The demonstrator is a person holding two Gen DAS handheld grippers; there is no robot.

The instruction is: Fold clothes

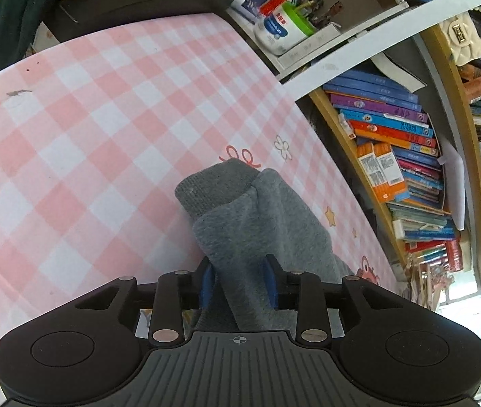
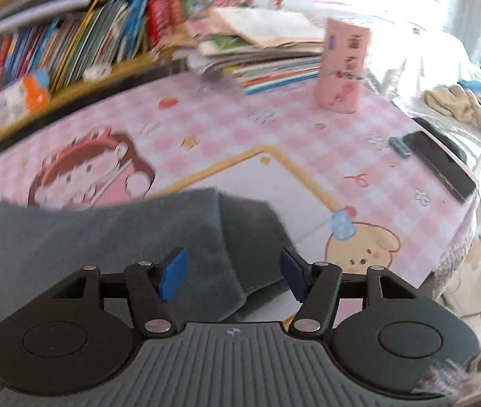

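A grey sweater sleeve with a ribbed cuff lies on the pink checked tablecloth. My left gripper is shut on this sleeve, which runs between its blue pads toward the cuff ahead. In the right wrist view the grey garment lies folded in layers on the tablecloth. My right gripper is open just above the garment's folded edge, with the cloth under and between its blue pads. The right view is blurred by motion.
A bookshelf full of books stands beyond the table edge. A box of bottles and pens sits at the far corner, next to dark cloth. A stack of books, a pink card and a phone lie on the table.
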